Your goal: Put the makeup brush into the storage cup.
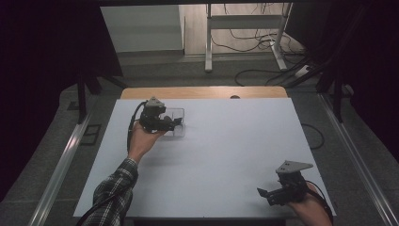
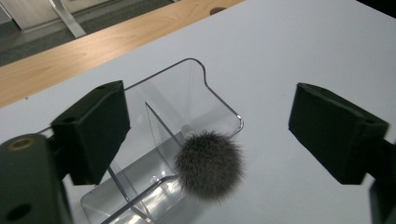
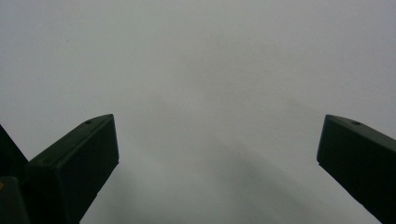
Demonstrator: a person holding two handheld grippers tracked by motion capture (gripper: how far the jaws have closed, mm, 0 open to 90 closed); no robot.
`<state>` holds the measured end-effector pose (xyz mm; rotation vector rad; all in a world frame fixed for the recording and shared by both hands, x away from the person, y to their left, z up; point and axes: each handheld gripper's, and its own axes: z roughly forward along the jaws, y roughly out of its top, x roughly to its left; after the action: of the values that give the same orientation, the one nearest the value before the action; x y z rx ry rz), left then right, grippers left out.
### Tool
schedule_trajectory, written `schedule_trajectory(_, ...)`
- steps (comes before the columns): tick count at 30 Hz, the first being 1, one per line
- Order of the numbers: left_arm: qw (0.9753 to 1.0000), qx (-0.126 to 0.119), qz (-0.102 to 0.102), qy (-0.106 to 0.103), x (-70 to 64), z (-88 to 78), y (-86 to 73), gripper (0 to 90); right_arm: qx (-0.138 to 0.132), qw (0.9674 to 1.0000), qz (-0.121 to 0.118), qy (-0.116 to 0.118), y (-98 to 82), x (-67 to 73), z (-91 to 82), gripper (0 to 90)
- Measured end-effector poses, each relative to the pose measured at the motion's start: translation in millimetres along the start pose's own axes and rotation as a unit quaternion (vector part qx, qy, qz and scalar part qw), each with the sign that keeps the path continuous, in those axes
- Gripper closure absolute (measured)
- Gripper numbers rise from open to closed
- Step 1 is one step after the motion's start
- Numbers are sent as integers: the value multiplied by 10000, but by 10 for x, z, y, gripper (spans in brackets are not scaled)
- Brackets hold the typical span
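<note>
One pompom [image 2: 210, 165] between left tool [image 2: 210, 126] jaws

The table top [image 1: 226, 155] looks like a matt, smooth pale sheet with no gloss, and along its far edge runs a strip of light wood [image 2: 84, 51] with a visible grain. The small divided box [image 2: 187, 93] is clear hard plastic — glossy, catching highlights on its rims and thin walls. The dark ball [image 2: 210, 165] resting at its open end is soft and fuzzy (fine fibres stand out all round). The left gripper [image 2: 210, 130] and right gripper [image 3: 215, 154] have matt black jaws, faintly textured — not shiny. The sleeve [image 1: 113, 193] is checked woven cloth.
</note>
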<state>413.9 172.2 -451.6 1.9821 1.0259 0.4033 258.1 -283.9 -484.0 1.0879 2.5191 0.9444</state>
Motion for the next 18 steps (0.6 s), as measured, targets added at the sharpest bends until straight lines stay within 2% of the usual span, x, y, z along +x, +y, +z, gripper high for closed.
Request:
schedule_trajectory(3,10000,52,28,61,-6,-11,5,103,3,10000,2,-2,0,1,1,0)
schedule_trajectory(12,9999,96,-67,46,-8,-49,-2,31,29,10000,-15,-5,-1,2,7,0)
schedule_trajectory(18,9999,132,-3,63,-38,-79,-7,6,27,10000,-23,-13,1,5,5,0)
